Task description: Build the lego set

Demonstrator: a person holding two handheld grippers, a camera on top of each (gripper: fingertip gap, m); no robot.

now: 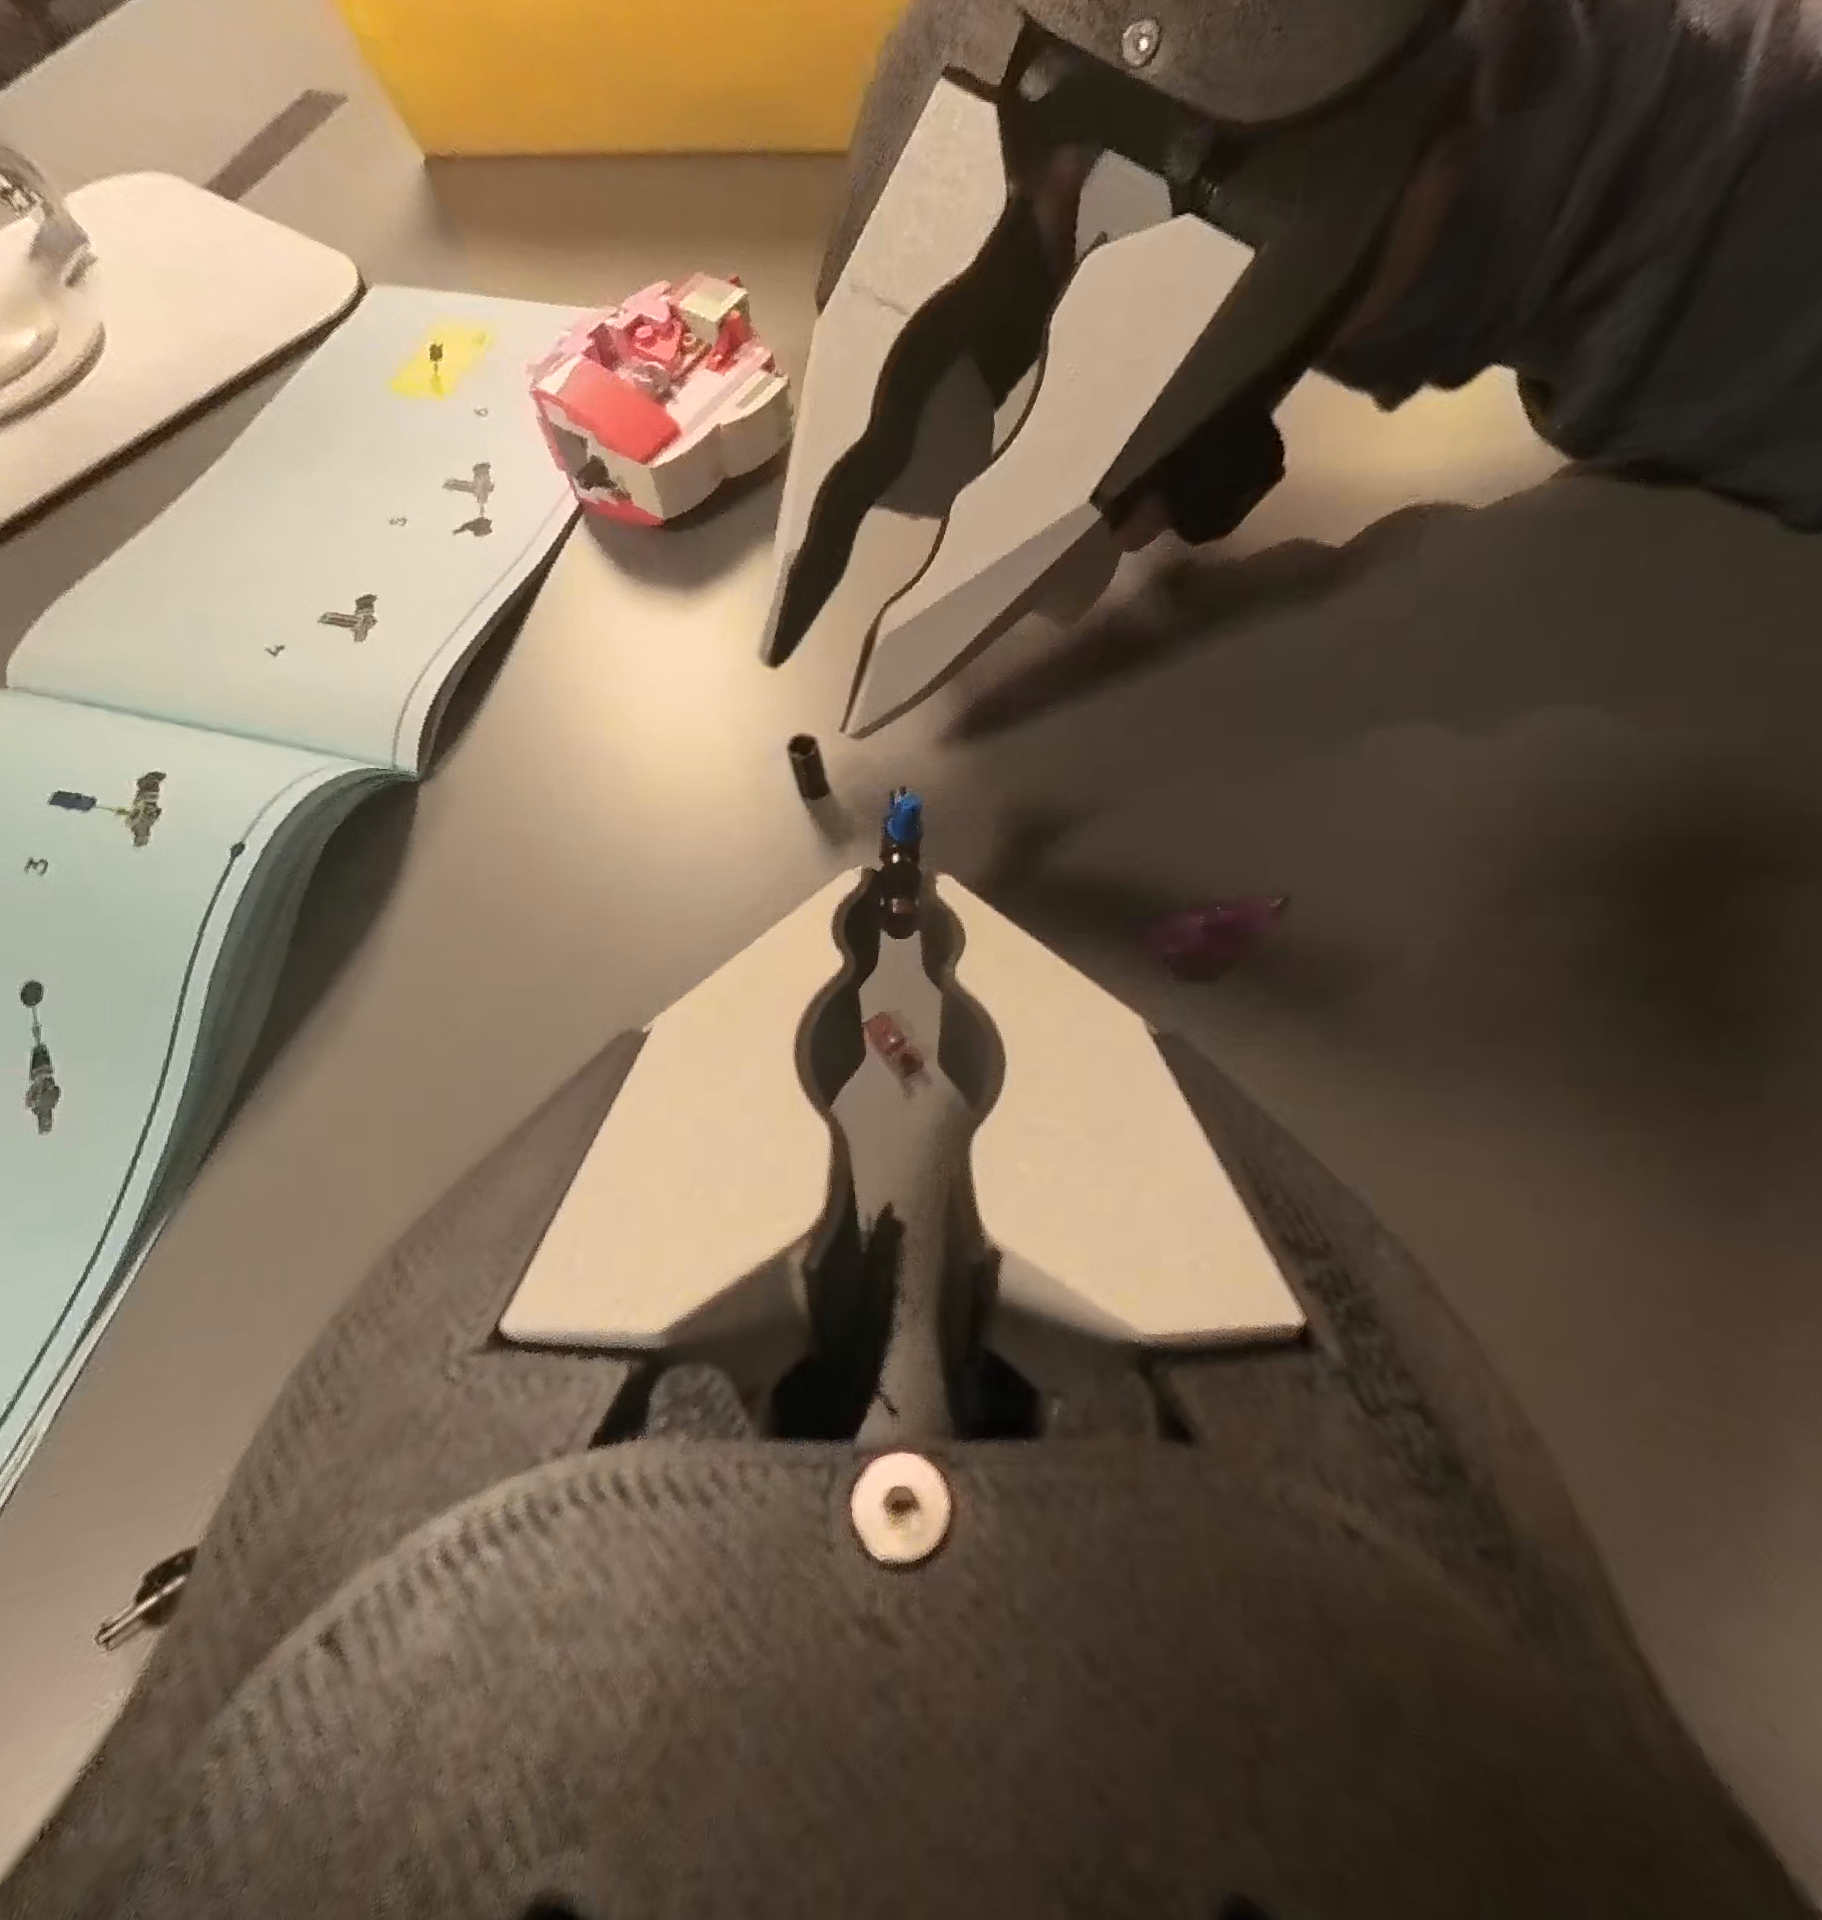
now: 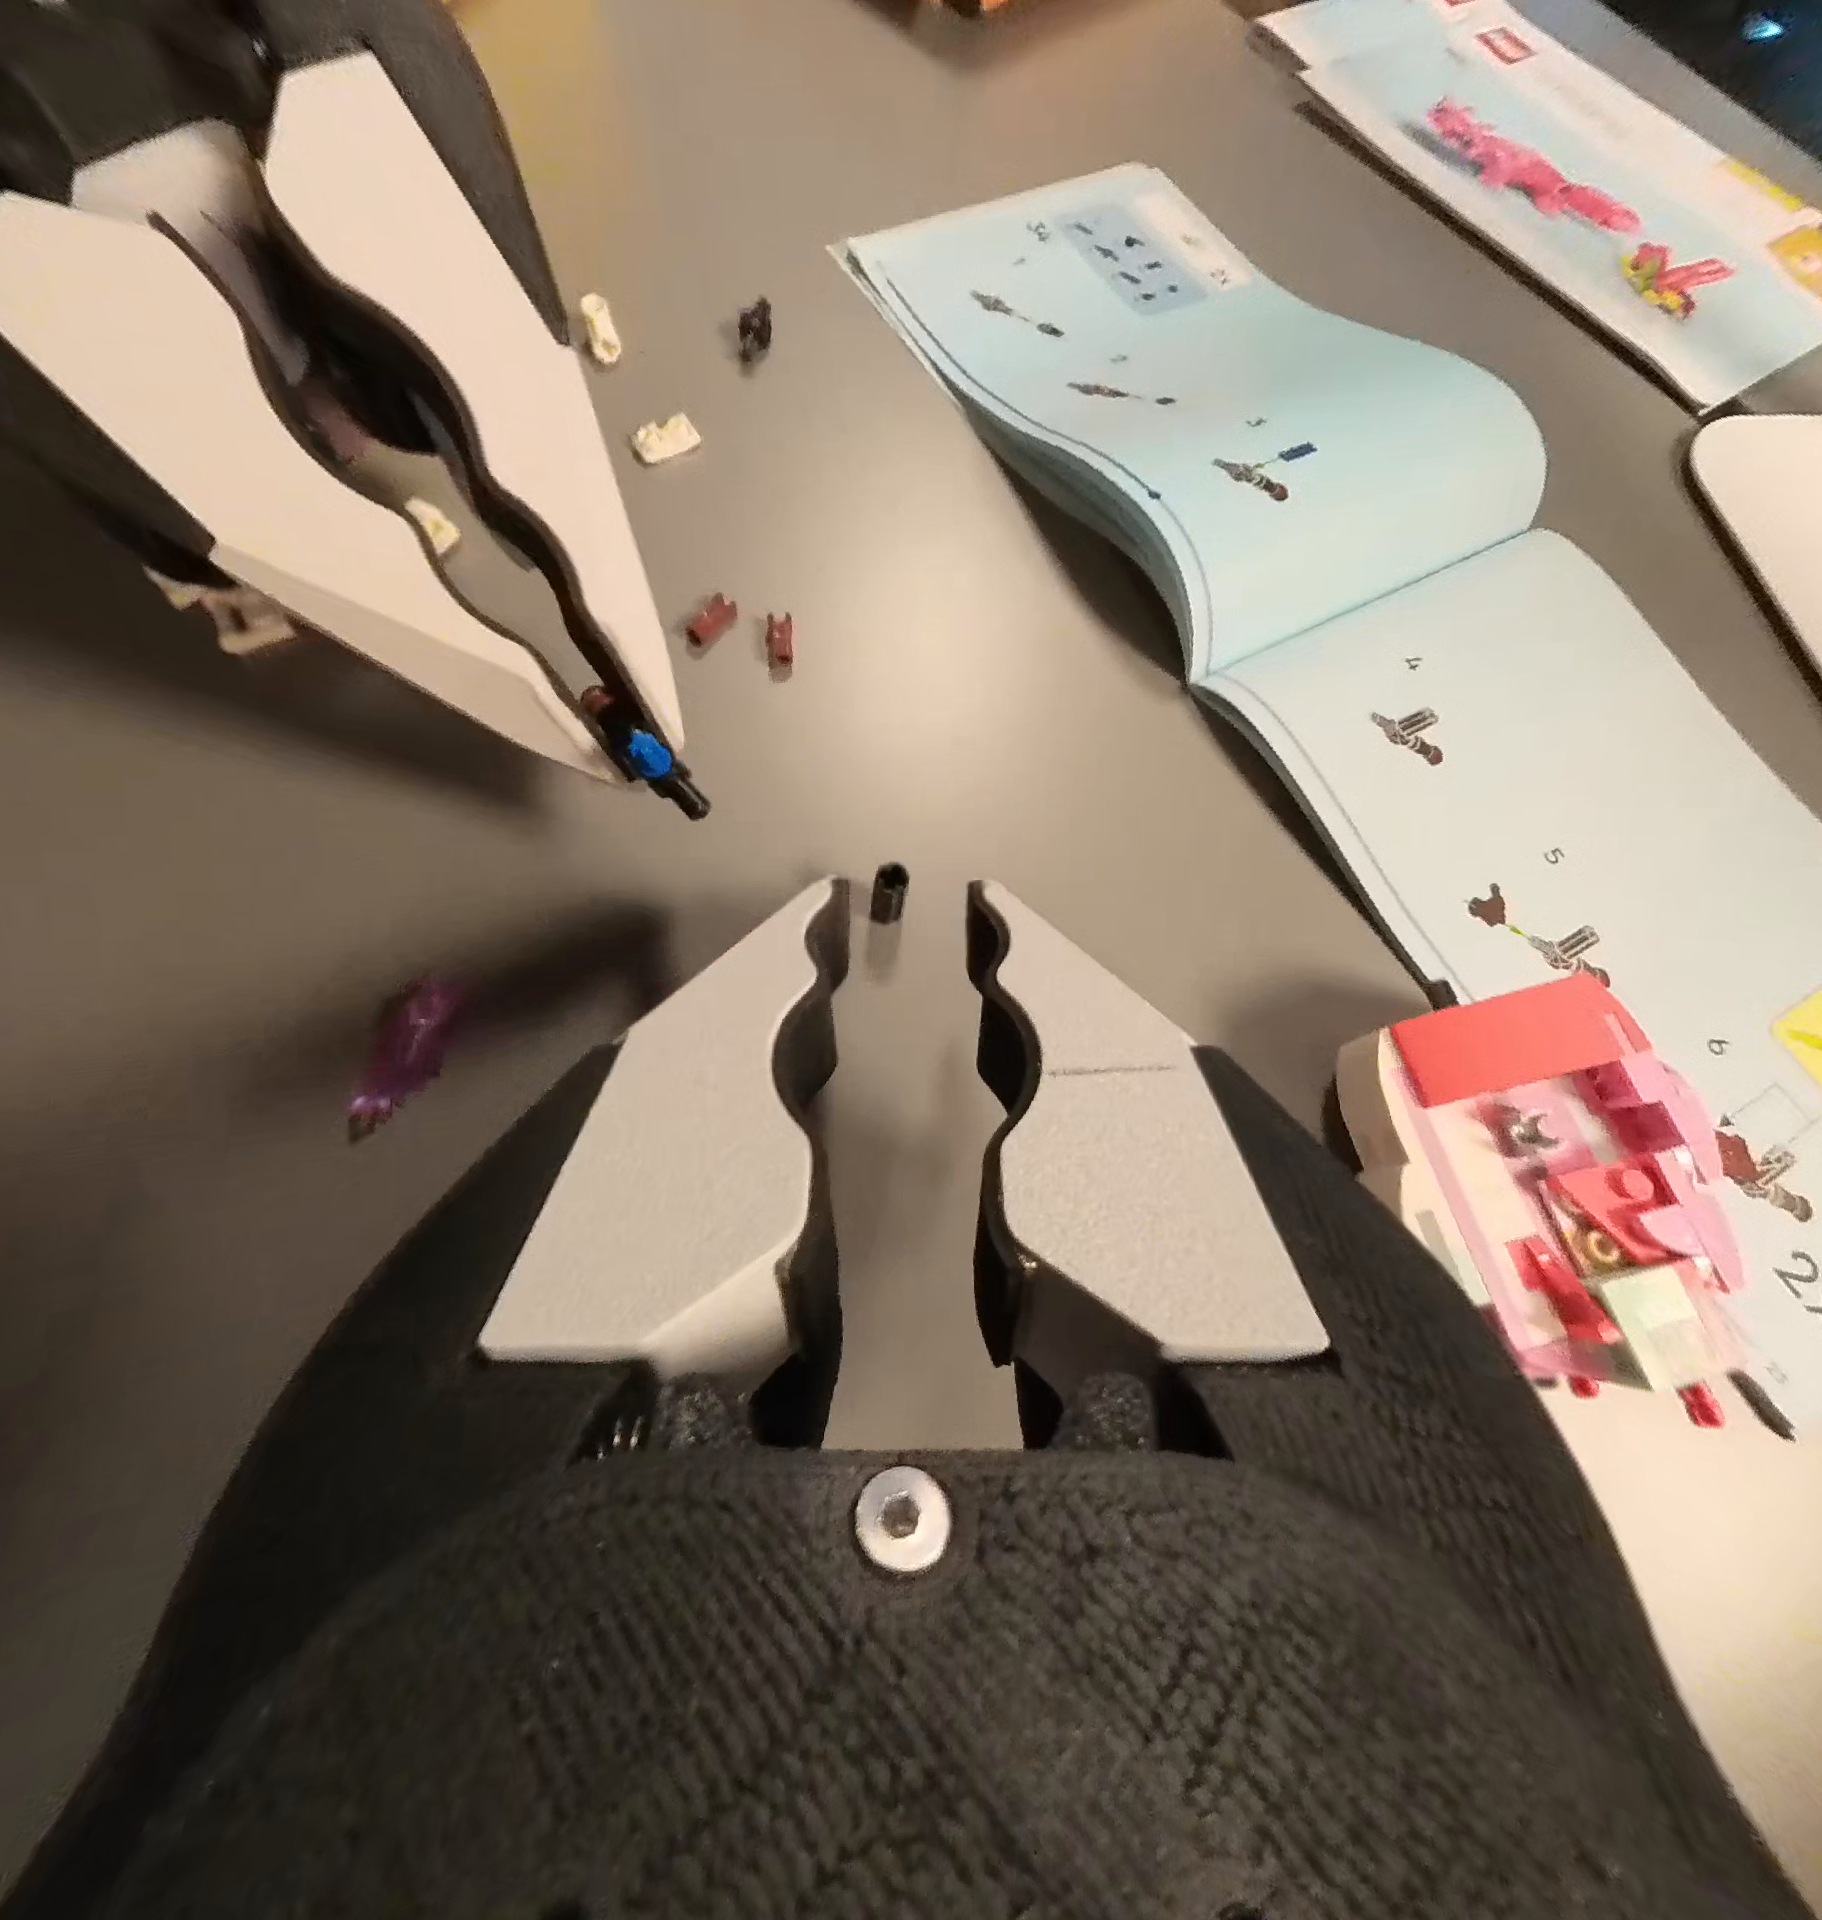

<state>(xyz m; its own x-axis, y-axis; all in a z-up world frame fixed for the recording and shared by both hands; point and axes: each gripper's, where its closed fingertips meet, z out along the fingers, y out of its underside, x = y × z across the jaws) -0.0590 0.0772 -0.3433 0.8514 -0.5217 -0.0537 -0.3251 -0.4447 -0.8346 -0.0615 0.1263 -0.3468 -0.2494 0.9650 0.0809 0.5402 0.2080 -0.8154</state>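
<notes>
1. Left wrist view: the left gripper [image 1: 894, 891] has its fingers clamped on a slim black pin with a blue collar [image 1: 901, 844], whose blue end juts out past the fingertips above the grey table [image 1: 1406, 1039]
2. Seen through the gap between the same fingers, a small dark red piece [image 1: 894, 1042] lies on the table
3. Just beyond the pin, a short black tube [image 1: 807, 764] lies on the table, apart from the pin and from every finger
4. A purple translucent piece [image 1: 1213, 923] lies off to the right in shadow
5. Farther off, the right gripper [image 1: 819, 691] points down toward the tube, fingers apart and nothing between them
6. An open pale blue instruction booklet [image 1: 294, 540] lies to the left, and a red, pink and white brick model [image 1: 658, 416] sits beside its far page
7. Right wrist view: the right gripper [image 2: 907, 888] has its fingers spread wide; the black tube [image 2: 887, 891] lies between the tips, nearer the left pad, with a gap on both sides
8. Beyond it, the left gripper [image 2: 637, 753] holds the blue-collared pin [image 2: 649, 764] at its tips
9. Two dark red clips [image 2: 746, 629] and several white pieces [image 2: 666, 436] lie scattered farther back
</notes>
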